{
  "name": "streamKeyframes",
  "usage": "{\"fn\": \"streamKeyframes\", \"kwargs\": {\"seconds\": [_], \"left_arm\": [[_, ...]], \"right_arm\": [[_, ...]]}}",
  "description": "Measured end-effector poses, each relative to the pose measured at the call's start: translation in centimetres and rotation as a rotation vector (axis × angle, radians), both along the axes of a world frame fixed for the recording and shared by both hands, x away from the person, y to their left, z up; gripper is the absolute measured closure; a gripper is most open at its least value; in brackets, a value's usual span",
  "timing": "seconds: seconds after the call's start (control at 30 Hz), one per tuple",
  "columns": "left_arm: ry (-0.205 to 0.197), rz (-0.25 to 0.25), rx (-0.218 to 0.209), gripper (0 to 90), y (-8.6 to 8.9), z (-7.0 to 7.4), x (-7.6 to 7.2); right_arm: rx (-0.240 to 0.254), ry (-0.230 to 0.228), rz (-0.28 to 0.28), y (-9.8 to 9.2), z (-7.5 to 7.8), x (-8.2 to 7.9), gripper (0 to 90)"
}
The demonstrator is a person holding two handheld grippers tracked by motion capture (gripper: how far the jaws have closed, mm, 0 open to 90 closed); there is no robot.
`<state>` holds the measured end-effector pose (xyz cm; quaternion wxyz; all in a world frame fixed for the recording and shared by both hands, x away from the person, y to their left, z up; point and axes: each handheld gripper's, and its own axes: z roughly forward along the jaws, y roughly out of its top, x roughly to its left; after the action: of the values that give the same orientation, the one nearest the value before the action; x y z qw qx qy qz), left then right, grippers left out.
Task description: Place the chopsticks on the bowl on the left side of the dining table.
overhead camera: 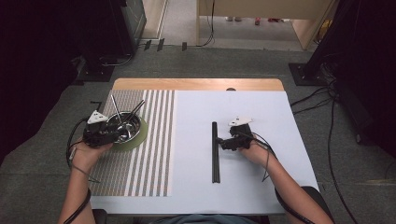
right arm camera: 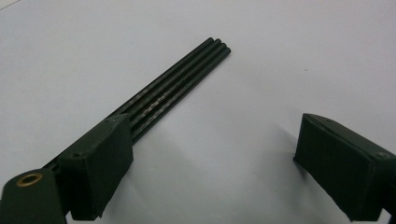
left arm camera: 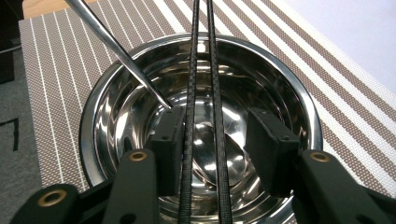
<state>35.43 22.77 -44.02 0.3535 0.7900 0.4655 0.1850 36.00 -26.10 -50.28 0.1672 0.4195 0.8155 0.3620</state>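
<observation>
A: Left gripper (overhead camera: 100, 133) sits right at the bowl (overhead camera: 125, 127) – what are the fingers (left arm camera: 170, 149) doing?

B: Spread. In the left gripper view two black chopsticks (left arm camera: 201, 93) run between them, over the bowl and across its far rim. They lie close to one pad, but nothing is pinched; there is a clear gap on the other side.

A: And the silver rod?

B: A metal stick (left arm camera: 119, 51) slants into the bowl from the upper left, its tip down near the same pad. Whether it touches, I cannot tell.

A: Where does the bowl stand?

B: On a green coaster (overhead camera: 142, 135), which lies on the striped mat (overhead camera: 154, 140) at the left of the worktop (overhead camera: 271, 186).

A: Over to the right gripper (overhead camera: 226, 143).

B: It rests on the white sheet (overhead camera: 261, 121), beside a bundle of black sticks (overhead camera: 215, 158) lying lengthwise on the sheet. Its fingers (right arm camera: 100, 163) are wide apart – in the right gripper view the bundle (right arm camera: 182, 81) passes under one pad, while the other pad stands well clear over bare sheet.

A: So no grip there?

B: None; the bundle lies flat on the sheet.
</observation>
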Motion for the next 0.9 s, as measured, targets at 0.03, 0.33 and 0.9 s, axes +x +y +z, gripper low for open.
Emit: {"fn": "streamKeyframes", "kwargs": {"seconds": [0.03, 0.33, 0.9], "left_arm": [[0.005, 0.002, 0.001, 60.8, 0.02, -0.01, 0.00], [0.035, -0.003, 0.013, 75.2, 0.10, 0.02, -0.09], [0.024, -0.030, 0.009, 80.6, 0.28, -0.02, 0.12]], "right_arm": [[0.000, 0.000, 0.000, 0.00, 0.00, 0.00, 11.0], [0.000, 0.000, 0.000, 0.00, 0.00, 0.00, 10.9], [-0.001, 0.000, 0.000, 0.00, 0.00, 0.00, 10.9]]}}
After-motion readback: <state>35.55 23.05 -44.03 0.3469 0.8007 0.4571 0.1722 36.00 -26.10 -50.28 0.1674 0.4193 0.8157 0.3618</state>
